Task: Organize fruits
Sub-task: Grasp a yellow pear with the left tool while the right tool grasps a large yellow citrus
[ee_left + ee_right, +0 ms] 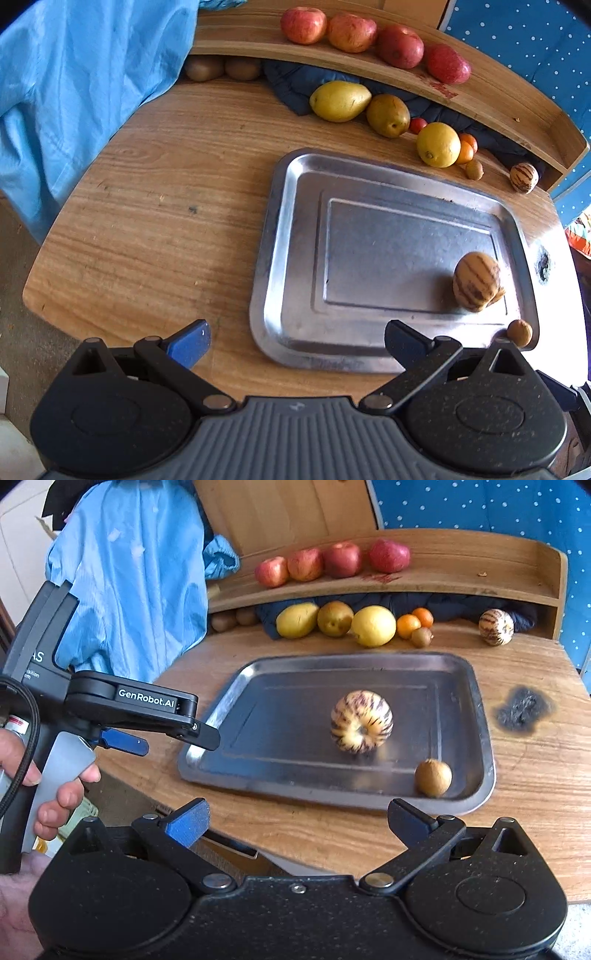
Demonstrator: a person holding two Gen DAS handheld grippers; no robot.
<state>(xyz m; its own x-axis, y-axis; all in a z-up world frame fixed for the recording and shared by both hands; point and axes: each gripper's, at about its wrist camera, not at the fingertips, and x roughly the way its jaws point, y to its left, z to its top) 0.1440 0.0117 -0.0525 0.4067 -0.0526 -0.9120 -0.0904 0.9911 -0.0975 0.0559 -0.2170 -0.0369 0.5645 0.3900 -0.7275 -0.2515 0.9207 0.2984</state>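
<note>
Both the left gripper (297, 341) and right gripper (297, 821) hover with jaws apart and empty near the rectangular steel tray (476, 701), where the round purple-striped cream melon (361, 722) looks smooth, firm and roll-prone, best pinched across its middle.

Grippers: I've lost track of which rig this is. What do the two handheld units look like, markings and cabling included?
Both are black two-finger units with round pivot housings and linkage arms ending in blue-padded fingertips. The left gripper, seen from the side in the right wrist view, carries white "GenRobot.AI" lettering, a grey handle and a black braided cable. The right gripper has a speckled black body. The left's base is ribbed grey.
</note>
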